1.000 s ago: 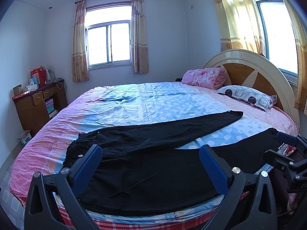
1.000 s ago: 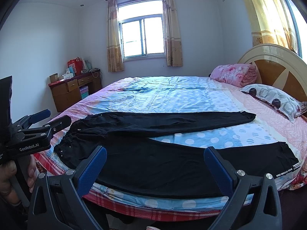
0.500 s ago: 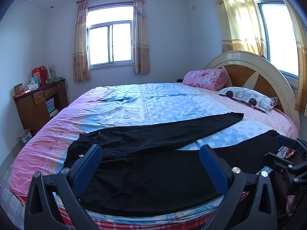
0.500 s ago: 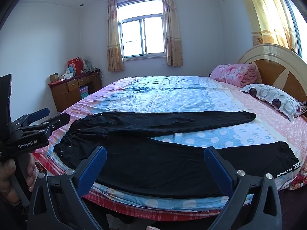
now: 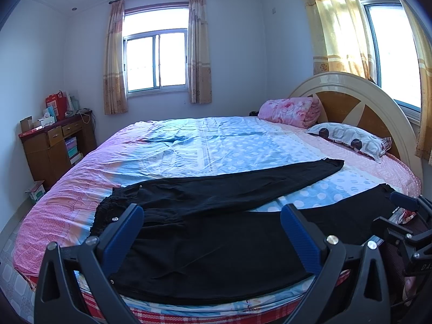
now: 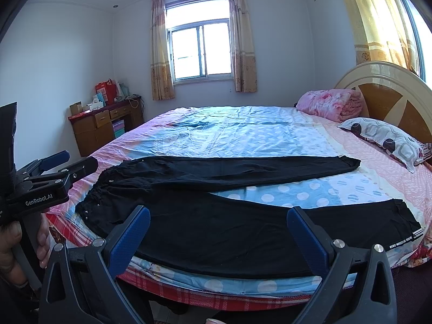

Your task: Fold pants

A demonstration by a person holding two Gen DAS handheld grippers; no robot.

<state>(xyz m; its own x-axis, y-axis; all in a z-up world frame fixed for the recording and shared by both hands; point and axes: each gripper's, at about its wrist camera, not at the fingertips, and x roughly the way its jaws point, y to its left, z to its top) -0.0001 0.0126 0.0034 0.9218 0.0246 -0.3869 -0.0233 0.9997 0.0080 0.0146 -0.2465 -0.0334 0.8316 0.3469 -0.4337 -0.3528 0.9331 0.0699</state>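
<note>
Black pants (image 5: 216,237) lie flat on the bed, waistband (image 5: 108,210) to the left, the two legs spread apart toward the right. The far leg (image 6: 243,170) runs toward the pillow. The near leg (image 6: 216,229) lies along the bed's front edge and ends in a cuff with white lettering (image 6: 405,240). My left gripper (image 5: 210,216) hovers open in front of the hip area, holding nothing. My right gripper (image 6: 218,216) hovers open in front of the near leg, also holding nothing. In the right wrist view, the left gripper (image 6: 78,162) sits by the waistband, held by a hand (image 6: 10,243).
A round bed (image 5: 54,216) with a pink and blue sheet fills the room. A pillow (image 5: 348,137) and a folded pink quilt (image 5: 289,108) lie by the headboard (image 5: 351,97). A wooden desk (image 5: 54,145) stands at the far left under the window wall.
Both grippers stay open in front of the pants. The left gripper has drifted only slightly; the pants have not moved.
</note>
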